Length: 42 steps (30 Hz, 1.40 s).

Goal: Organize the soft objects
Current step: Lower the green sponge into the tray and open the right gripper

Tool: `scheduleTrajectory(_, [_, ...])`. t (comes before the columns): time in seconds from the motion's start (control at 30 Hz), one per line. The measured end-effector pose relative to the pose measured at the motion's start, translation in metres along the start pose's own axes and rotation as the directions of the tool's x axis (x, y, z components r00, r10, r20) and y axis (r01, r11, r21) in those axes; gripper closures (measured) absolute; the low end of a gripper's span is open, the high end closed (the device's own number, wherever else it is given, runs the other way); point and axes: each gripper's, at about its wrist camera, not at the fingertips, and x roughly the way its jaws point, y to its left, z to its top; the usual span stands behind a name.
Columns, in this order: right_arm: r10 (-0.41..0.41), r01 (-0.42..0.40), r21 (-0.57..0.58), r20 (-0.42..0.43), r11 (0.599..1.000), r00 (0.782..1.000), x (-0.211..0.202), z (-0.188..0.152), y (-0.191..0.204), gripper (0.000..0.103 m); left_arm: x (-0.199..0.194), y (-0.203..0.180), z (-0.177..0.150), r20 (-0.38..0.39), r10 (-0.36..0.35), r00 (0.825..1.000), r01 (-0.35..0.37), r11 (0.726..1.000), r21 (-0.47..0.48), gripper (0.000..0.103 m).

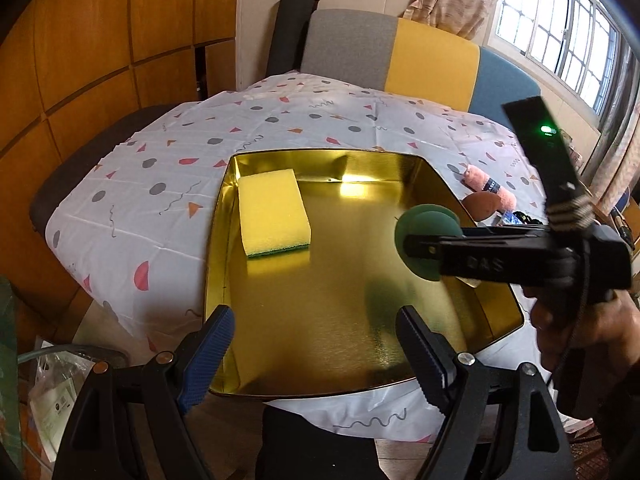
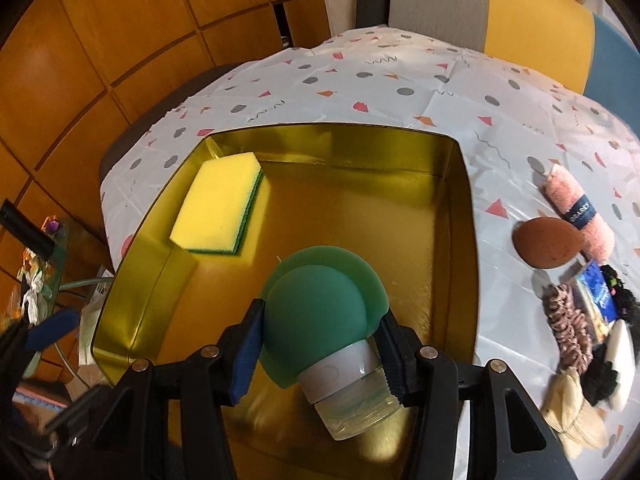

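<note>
from the left wrist we see our left tool (image 1: 316, 344) spread apart over the gold tray's (image 1: 224, 216) near rim; a yellow sponge (image 1: 274, 212) lies in its far left corner. from the right wrist, our right tool (image 2: 320, 344) is clamped on the green silicone bottle (image 2: 320, 316) above the tray (image 2: 464, 208); brown sponge (image 2: 546, 247), pink towel roll (image 2: 580, 216) and scrunchies (image 2: 568, 320) crowd the desk's right edge.

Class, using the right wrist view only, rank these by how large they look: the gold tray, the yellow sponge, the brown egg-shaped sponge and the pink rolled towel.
1. gold tray
2. yellow sponge
3. and 4. pink rolled towel and brown egg-shaped sponge: too alike to rank.
</note>
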Motion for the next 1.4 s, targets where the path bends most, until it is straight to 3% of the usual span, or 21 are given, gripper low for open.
scheduleTrajectory(0.37, [-0.046,0.047,0.042,-0.016,0.998,0.999,0.030,0.032,0.001,0.049,0.002,0.003,-0.001,-0.003,-0.009,1.000,0.009,1.000,-0.004,0.019])
scheduleTrajectory(0.6, [-0.088,0.088,0.058,-0.018,0.994,0.996,0.050,0.061,0.005,0.048,0.003,0.020,-0.001,-0.010,-0.034,0.999,0.033,0.997,-0.071,0.020])
scheduleTrajectory(0.9, [-0.053,0.058,0.074,-0.059,0.996,0.997,0.083,0.078,-0.001,0.041,0.003,0.028,-0.001,-0.014,-0.061,0.998,0.059,0.993,-0.099,0.020])
scheduleTrajectory(1.03, [-0.033,0.034,0.108,-0.016,0.994,0.999,0.068,0.077,-0.010,0.030,0.005,0.029,0.000,-0.023,-0.054,0.998,0.051,0.993,-0.107,0.020])
scheduleTrajectory(1.23, [-0.009,-0.004,0.118,0.110,0.993,0.994,0.010,0.060,-0.030,0.022,0.008,0.026,0.002,-0.045,-0.060,0.997,0.055,0.992,-0.111,0.020])
scheduleTrajectory(1.4, [-0.048,0.028,0.117,0.169,0.993,0.985,-0.031,0.029,-0.050,0.021,0.004,0.014,0.005,-0.029,-0.067,0.997,0.065,0.995,-0.081,0.020])
